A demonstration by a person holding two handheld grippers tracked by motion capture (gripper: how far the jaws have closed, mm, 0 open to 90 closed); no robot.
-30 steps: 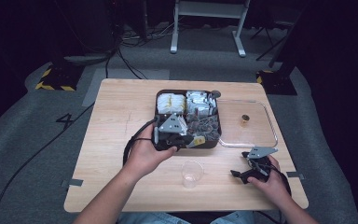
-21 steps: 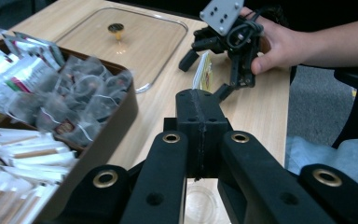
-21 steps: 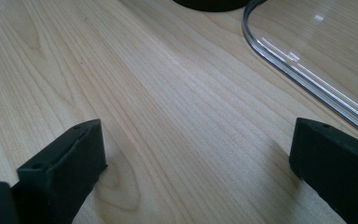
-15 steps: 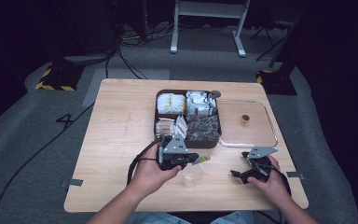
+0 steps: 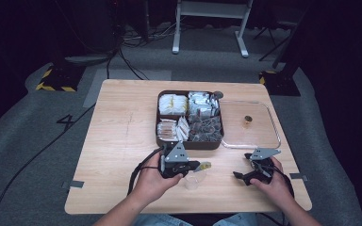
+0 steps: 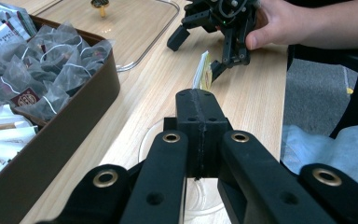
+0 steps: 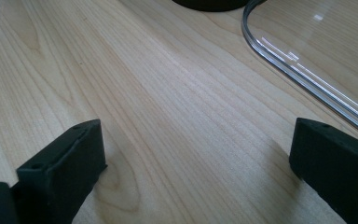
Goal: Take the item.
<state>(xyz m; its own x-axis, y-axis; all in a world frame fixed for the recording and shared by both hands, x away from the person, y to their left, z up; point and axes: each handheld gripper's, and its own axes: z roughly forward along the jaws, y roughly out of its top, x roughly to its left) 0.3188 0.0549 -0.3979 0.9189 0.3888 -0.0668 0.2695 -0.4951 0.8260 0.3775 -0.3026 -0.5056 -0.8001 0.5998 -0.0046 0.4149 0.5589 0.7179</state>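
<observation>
Tea sachet [image 6: 202, 71] clamped in left gripper [image 5: 199, 166] jaws, over clear plastic cup [image 5: 193, 181]; right gripper [image 5: 243, 176] jaws wide apart, w/ nothing between, resting on table [image 5: 118, 141].

Black tool [image 6: 200, 116] with brass-ringed screw holes, grey triangular top plate, black cable.

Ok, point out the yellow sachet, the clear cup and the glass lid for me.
yellow sachet [image 6: 202, 71], left gripper view, its upper end above the shut jaws.
clear cup [image 5: 193, 181], high view, its rim.
glass lid [image 5: 268, 120], high view, bare pane right of the knob.
</observation>
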